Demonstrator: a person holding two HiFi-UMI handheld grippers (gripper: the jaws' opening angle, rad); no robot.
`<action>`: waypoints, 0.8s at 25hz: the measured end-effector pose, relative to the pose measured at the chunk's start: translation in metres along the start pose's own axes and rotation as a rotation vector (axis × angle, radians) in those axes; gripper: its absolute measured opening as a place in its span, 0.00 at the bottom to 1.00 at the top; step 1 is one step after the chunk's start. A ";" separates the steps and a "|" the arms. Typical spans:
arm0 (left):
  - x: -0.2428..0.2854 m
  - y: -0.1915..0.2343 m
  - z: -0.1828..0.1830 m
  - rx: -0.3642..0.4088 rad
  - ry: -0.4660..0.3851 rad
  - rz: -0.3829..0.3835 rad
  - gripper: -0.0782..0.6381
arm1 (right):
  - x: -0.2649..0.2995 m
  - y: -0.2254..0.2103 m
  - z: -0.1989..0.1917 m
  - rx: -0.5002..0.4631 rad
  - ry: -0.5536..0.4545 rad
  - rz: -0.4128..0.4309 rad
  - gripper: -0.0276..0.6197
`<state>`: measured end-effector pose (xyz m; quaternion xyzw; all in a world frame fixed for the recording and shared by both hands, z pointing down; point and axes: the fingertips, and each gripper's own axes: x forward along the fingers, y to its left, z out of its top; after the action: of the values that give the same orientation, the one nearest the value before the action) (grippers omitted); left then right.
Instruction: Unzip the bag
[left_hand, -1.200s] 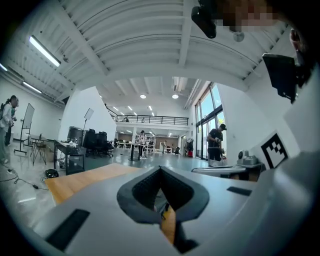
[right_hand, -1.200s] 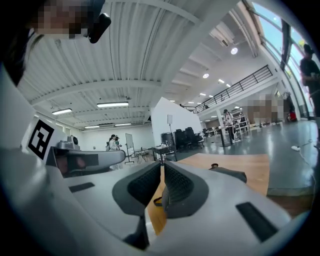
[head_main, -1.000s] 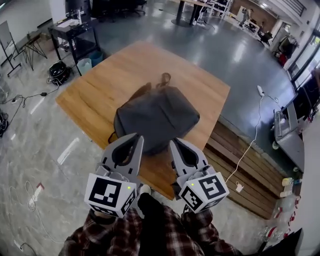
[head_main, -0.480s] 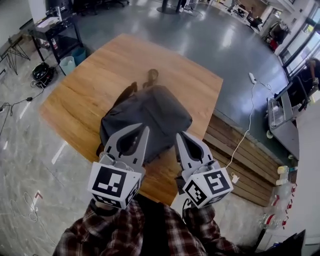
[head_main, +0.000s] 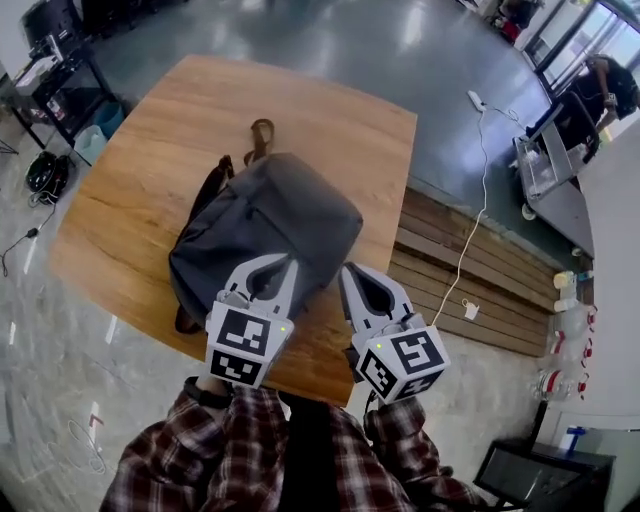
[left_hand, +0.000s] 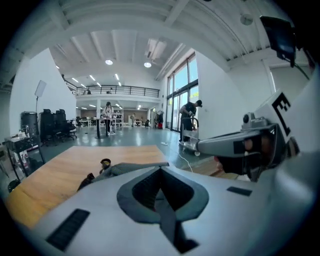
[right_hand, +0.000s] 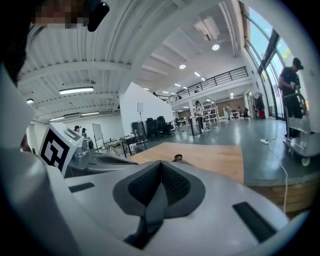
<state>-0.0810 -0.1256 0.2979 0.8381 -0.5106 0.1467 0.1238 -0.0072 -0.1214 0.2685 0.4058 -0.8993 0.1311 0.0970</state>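
A dark grey backpack (head_main: 265, 230) lies flat on the wooden table (head_main: 130, 190), its loop handle (head_main: 261, 131) pointing away from me. My left gripper (head_main: 289, 260) hovers over the bag's near edge, jaws together and holding nothing. Just past the bag's near right corner, my right gripper (head_main: 344, 269) is also shut and empty. In the left gripper view the closed jaws (left_hand: 161, 169) point across the bag's top (left_hand: 131, 167). In the right gripper view only the bag's handle (right_hand: 178, 158) peeks over the closed jaws (right_hand: 161, 162). I cannot make out the zip.
A low wooden plank platform (head_main: 450, 290) adjoins the table's right side, with a white cable (head_main: 470, 225) trailing across it. A grey cart (head_main: 548, 170) stands at the far right, a black shelf unit (head_main: 45, 70) at the far left. Polished concrete floor surrounds the table.
My view has swung in over the table and the bag now lies nearer. Both grippers, still shut, have come forward to the bag's near edge.
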 end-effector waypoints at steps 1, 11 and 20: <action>0.008 0.000 -0.012 0.003 0.034 -0.013 0.12 | 0.004 -0.005 -0.010 0.009 0.018 -0.006 0.06; 0.069 -0.001 -0.149 0.124 0.336 -0.101 0.12 | 0.033 -0.032 -0.150 0.092 0.233 -0.070 0.06; 0.087 0.006 -0.185 -0.063 0.395 -0.163 0.12 | 0.041 -0.017 -0.231 -0.015 0.473 0.023 0.07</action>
<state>-0.0708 -0.1331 0.5020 0.8274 -0.4113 0.2813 0.2591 -0.0051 -0.0887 0.5010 0.3526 -0.8572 0.2168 0.3063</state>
